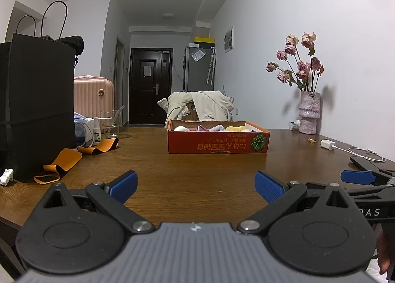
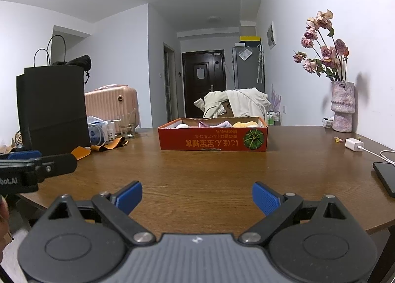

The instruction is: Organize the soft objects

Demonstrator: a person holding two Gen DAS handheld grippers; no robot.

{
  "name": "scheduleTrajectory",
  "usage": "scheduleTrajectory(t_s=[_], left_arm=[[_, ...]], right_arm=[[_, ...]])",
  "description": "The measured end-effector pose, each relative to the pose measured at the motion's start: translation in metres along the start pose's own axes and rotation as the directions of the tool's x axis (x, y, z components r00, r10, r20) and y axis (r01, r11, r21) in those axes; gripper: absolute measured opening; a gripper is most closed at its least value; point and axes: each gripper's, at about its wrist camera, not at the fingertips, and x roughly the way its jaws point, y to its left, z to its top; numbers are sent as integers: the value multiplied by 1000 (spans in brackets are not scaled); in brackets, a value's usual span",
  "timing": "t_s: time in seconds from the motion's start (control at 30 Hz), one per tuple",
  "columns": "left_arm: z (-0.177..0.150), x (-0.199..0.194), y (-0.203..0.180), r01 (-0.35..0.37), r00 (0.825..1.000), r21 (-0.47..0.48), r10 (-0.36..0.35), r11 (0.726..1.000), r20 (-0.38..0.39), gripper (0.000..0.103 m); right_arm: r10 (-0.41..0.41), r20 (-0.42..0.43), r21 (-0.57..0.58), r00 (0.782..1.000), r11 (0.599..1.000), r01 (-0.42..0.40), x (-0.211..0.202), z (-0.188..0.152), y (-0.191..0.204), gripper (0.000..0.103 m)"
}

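A shallow red cardboard box (image 1: 217,143) with a pumpkin print stands on the far middle of the wooden table (image 1: 197,169); it also shows in the right wrist view (image 2: 213,139). Soft objects lie inside it: a white one (image 1: 181,128), a purple one (image 1: 217,127) and a yellow one (image 1: 238,128). My left gripper (image 1: 196,186) is open and empty, held low over the table's near edge, well short of the box. My right gripper (image 2: 197,196) is open and empty, beside the left one; one of its blue fingertips (image 1: 358,177) shows in the left wrist view.
A tall black paper bag (image 1: 37,110) stands at the left with an orange strap (image 1: 66,159), a spray bottle (image 1: 97,132) and a glass (image 1: 112,123) near it. A vase of dried roses (image 1: 309,115), a white charger (image 1: 328,144) with cable, and a phone (image 2: 386,178) are at the right.
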Motion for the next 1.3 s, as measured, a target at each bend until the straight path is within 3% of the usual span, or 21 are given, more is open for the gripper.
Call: scheduleTrajectory(t_s=[1.3], left_arm=[[2, -6, -5, -9, 1000, 11, 9, 1000, 17, 103]], right_arm=[[-15, 16, -3, 1000, 1000, 15, -2, -2, 4, 103]])
